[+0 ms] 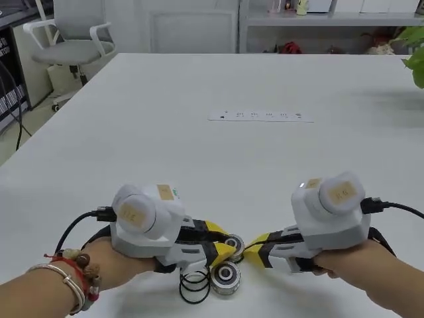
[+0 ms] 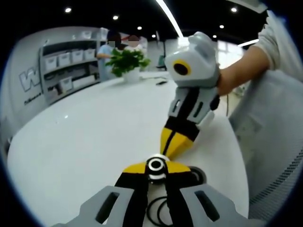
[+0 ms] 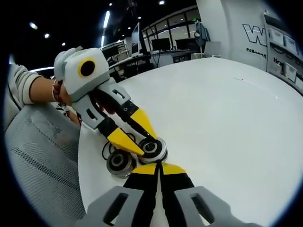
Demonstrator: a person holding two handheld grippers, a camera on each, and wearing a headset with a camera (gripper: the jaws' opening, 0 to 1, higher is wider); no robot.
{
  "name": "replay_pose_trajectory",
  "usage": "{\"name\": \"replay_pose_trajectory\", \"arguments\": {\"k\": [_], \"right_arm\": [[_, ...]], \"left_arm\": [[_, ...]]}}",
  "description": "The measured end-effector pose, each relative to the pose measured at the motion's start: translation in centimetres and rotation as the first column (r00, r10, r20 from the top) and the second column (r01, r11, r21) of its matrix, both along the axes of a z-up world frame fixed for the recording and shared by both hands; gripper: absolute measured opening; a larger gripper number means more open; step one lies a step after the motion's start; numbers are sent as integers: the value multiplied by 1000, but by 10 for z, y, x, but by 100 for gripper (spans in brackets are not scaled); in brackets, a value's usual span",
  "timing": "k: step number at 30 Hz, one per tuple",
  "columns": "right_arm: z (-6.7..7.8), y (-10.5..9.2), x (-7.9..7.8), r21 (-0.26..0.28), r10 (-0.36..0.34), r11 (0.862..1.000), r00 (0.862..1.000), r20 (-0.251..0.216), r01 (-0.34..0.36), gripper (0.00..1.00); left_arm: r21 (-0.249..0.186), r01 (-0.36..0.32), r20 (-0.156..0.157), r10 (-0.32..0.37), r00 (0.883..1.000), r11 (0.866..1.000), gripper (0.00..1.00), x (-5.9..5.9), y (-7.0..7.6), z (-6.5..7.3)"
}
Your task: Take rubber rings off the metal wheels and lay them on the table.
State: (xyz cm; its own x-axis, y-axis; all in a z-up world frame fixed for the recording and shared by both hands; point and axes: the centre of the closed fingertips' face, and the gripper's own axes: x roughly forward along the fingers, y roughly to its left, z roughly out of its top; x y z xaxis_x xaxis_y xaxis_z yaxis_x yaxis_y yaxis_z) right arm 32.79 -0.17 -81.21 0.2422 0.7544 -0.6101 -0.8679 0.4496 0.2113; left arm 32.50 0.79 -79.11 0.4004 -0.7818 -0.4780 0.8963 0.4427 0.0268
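Note:
My left gripper [image 1: 228,244] is shut on a small metal wheel [image 1: 234,243] just above the table's near edge. In the left gripper view that wheel [image 2: 156,165] sits between the yellow fingertips. My right gripper [image 1: 250,249] comes in from the right, jaws together, tips at the wheel's rim [image 3: 152,149]. Whether it pinches the wheel's rubber ring is too small to tell. A second metal wheel [image 1: 225,276] lies flat on the table just below. Loose black rubber rings [image 1: 194,285] lie beside it, overlapping each other.
A flush power socket strip [image 1: 260,116] sits in the middle of the white table [image 1: 199,159]. An office chair [image 1: 73,40] stands at the far left corner, and a green plant [image 1: 416,56] at the far right. Shelving lines the back wall.

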Motion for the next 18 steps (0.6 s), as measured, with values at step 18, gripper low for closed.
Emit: {"name": "replay_pose_trajectory", "arguments": {"k": [18], "right_arm": [[12, -7, 9, 99, -118, 987, 988, -98, 128, 0]], "left_arm": [[15, 13, 18, -13, 1000, 1000, 14, 0, -1, 0]]}}
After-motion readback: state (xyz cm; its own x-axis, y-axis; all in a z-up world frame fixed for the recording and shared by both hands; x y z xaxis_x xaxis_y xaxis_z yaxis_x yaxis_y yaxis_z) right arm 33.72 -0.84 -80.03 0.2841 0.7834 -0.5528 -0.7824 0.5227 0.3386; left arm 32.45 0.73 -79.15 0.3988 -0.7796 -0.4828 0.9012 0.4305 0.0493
